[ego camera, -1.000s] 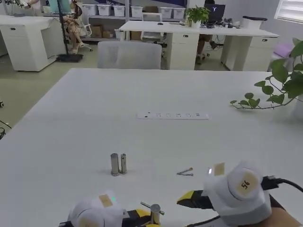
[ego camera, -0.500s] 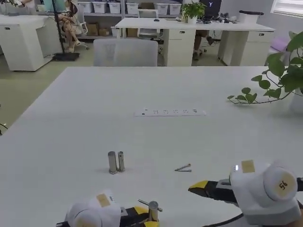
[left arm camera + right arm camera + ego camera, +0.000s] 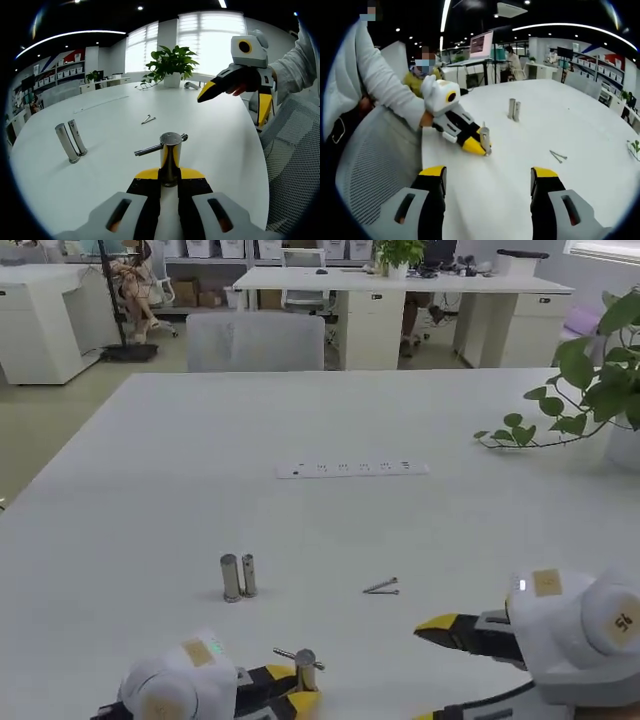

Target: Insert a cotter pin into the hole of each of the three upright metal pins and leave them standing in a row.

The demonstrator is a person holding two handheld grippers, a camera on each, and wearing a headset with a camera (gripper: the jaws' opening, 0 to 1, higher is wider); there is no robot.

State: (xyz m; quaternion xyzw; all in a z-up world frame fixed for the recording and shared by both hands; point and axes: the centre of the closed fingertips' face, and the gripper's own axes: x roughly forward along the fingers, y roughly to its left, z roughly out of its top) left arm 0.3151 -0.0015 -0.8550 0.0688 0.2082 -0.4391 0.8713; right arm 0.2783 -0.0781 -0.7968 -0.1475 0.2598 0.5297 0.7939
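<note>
I pinch the metal pin (image 3: 171,150) upright in my left gripper (image 3: 170,175) to steady its cotter pin (image 3: 150,148); my right gripper (image 3: 488,174) gapes empty.

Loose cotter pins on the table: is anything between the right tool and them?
Nothing visible. Bare table lies between the open right tool and the cotter pins; the left tool with its metal pin sits aside.

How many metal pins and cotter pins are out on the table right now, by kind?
Metal pins: 3, counting the held pin in the left gripper
Cotter pins: 3, two loose, one inserted
Total: 6
</note>
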